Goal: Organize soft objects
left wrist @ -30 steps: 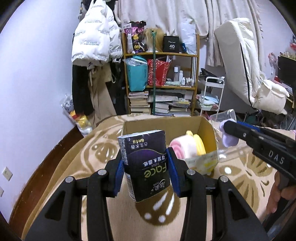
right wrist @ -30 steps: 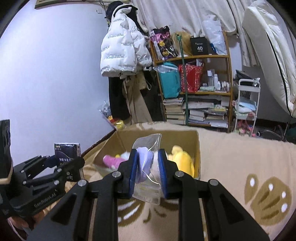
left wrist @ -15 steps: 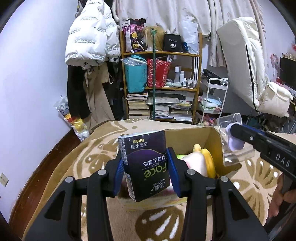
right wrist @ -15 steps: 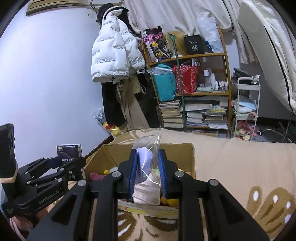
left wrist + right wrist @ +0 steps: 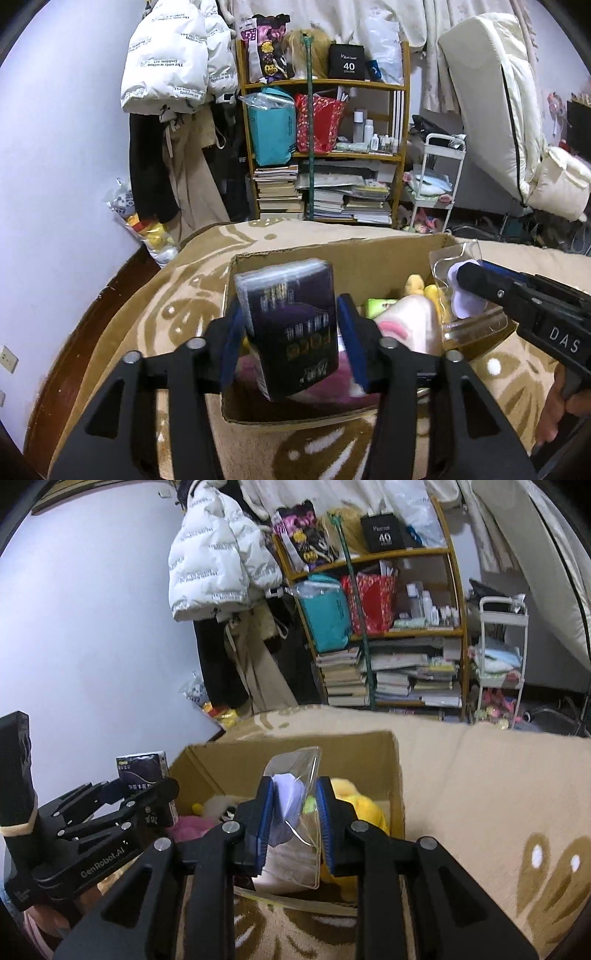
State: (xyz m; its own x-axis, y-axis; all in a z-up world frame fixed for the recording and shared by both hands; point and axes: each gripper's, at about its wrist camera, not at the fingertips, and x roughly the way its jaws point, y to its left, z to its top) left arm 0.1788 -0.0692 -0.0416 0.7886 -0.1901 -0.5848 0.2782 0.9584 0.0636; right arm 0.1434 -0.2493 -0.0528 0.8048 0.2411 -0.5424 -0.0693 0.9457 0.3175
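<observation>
My left gripper (image 5: 288, 332) sits over the near left part of an open cardboard box (image 5: 332, 254). Its jaws have spread and a dark purple tissue pack (image 5: 291, 321) sits blurred between them, tilting down into the box. My right gripper (image 5: 294, 819) is shut on a clear plastic bag with a pale purple soft item (image 5: 291, 812), held over the box (image 5: 391, 768). In the box lie a pink plush (image 5: 402, 325), a yellow plush (image 5: 354, 805) and a green pack (image 5: 380, 304). The left gripper with the pack (image 5: 142, 771) also shows in the right wrist view.
The box stands on a beige blanket with brown patterns (image 5: 177, 314). Behind it are a cluttered wooden shelf (image 5: 325, 147), hanging coats (image 5: 173, 74), a white trolley (image 5: 439, 177) and an upright mattress (image 5: 491, 110).
Both grippers moved forward over the box. The left jaws have opened wider and the tissue pack is slipping downward. The right gripper still holds its bag.
</observation>
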